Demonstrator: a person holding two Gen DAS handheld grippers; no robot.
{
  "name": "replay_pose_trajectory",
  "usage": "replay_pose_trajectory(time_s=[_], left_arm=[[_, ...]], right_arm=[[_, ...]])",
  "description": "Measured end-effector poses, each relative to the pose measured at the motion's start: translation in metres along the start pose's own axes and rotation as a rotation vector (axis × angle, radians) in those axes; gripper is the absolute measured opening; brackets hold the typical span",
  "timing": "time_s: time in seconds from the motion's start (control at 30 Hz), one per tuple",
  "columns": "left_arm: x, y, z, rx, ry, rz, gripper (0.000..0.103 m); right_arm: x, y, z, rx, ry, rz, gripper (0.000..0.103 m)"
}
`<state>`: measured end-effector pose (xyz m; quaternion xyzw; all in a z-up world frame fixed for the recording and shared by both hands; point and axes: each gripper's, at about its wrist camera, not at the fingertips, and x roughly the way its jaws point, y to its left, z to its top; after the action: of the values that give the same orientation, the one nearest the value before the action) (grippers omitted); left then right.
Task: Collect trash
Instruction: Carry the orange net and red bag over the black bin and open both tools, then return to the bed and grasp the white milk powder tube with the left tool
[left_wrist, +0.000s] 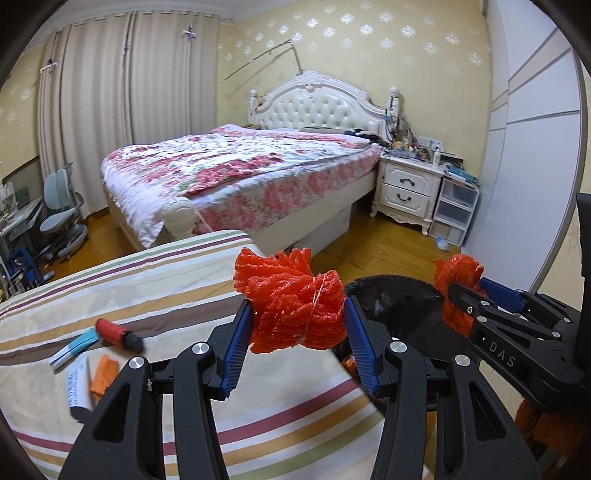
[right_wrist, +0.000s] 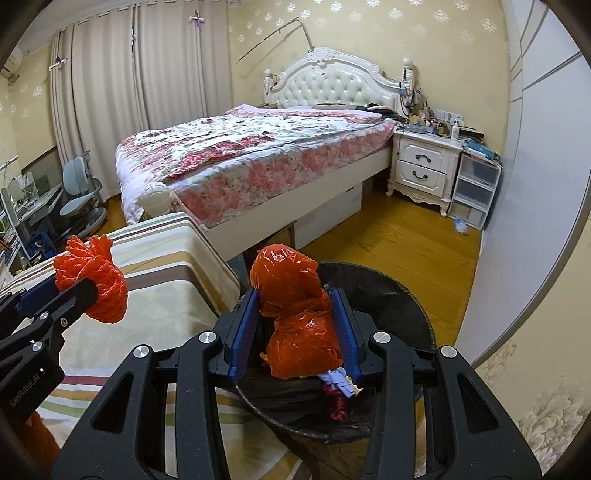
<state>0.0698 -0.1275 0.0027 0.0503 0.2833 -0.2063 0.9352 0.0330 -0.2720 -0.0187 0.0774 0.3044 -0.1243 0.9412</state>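
Note:
My left gripper (left_wrist: 299, 321) is shut on a bundle of red mesh netting (left_wrist: 295, 306), held above the edge of the striped table (left_wrist: 184, 273), beside the black-lined trash bin (left_wrist: 399, 299). It also shows in the right wrist view (right_wrist: 92, 291). My right gripper (right_wrist: 295, 325) is shut on a crumpled red plastic bag (right_wrist: 295, 314) and holds it over the near rim of the trash bin (right_wrist: 406, 306). The bag also shows in the left wrist view (left_wrist: 458, 280). Bits of trash (right_wrist: 341, 391) lie inside the bin.
On the striped table lie a red and black cylinder (left_wrist: 118, 334), an orange scrap (left_wrist: 103, 373) and paper slips (left_wrist: 79, 384). Behind are a floral bed (left_wrist: 240, 173), a white nightstand (left_wrist: 406, 188), plastic drawers (left_wrist: 454, 210), wood floor and an office chair (left_wrist: 62, 214).

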Motion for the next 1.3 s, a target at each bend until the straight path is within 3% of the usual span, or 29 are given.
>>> replay_pose_trajectory(time_s=[0.17, 0.67, 0.77, 0.9, 1.3], left_arm=[[0.018, -0.022, 0.003, 0.014, 0.015, -0.026, 0.050], [0.056, -0.066, 0.009, 0.092, 0.034, -0.014, 0.050], [0.062, -0.070, 0.008, 0.106, 0.041, -0.008, 0.055], [0.067, -0.066, 0.006, 0.097, 0.057, 0.009, 0.075], [0.059, -0.036, -0.005, 0.048, 0.103, 0.084, 0.079]], right_arm=[[0.008, -0.022, -0.001, 0.025, 0.007, -0.014, 0.040], [0.032, -0.052, -0.001, 0.081, 0.034, -0.015, 0.040], [0.035, -0.057, -0.003, 0.093, 0.039, -0.017, 0.042], [0.040, -0.062, -0.002, 0.113, 0.039, -0.030, 0.050], [0.038, -0.056, -0.005, 0.103, 0.046, -0.020, 0.053]])
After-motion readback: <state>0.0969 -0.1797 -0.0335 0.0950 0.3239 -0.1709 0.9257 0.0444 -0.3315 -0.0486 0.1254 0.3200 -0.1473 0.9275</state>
